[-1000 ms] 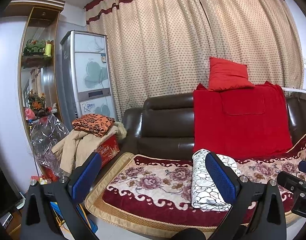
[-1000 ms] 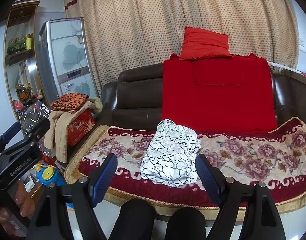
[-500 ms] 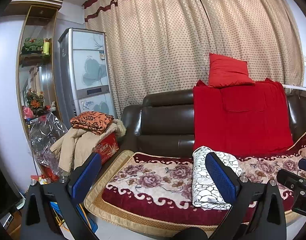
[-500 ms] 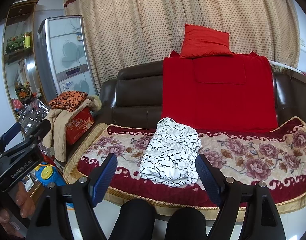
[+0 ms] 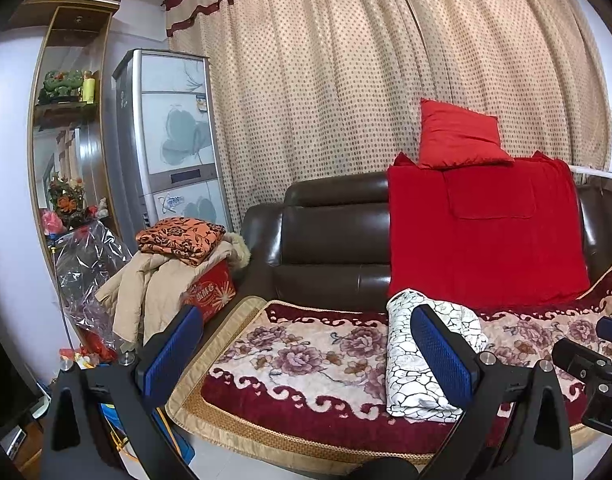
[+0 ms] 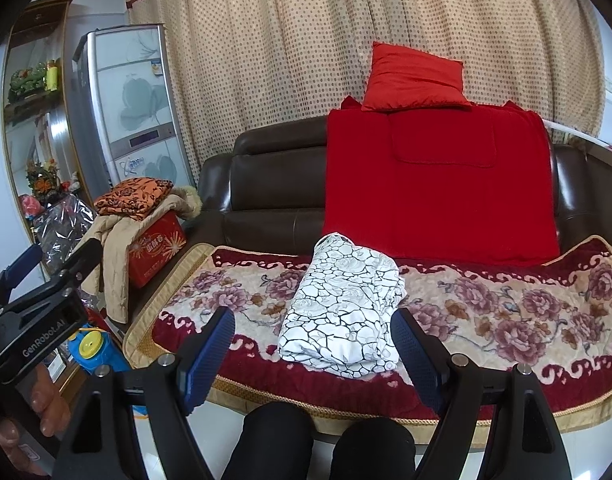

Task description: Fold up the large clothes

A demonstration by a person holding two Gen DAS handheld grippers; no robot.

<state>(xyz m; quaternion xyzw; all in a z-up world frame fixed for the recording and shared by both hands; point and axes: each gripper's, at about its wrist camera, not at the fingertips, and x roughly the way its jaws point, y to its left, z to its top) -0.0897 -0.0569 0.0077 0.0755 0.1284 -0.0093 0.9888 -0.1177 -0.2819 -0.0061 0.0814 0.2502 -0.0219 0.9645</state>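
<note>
A folded white garment with a black crackle pattern (image 6: 346, 304) lies on the sofa's floral seat cover (image 6: 506, 304). It sits toward the front, a little left of the middle. My right gripper (image 6: 312, 344) hovers in front of the sofa's edge, open, and the garment shows beyond the gap between its blue pads. My left gripper (image 5: 306, 344) is open too, off to the garment's left. Its right finger (image 5: 438, 348) hides part of the garment (image 5: 410, 376). Neither gripper touches the cloth. Each gripper appears at the edge of the other's view.
A red blanket (image 6: 438, 184) and a red cushion (image 6: 414, 76) rest on the brown leather sofa back (image 6: 273, 184). A heap of clothes (image 5: 173, 268) on a red box stands left of the sofa. The person's dark knees (image 6: 273, 432) are below the right gripper.
Both views have shifted only slightly relative to the sofa. The folded garment lies unmoved, and both grippers stay open and empty.
</note>
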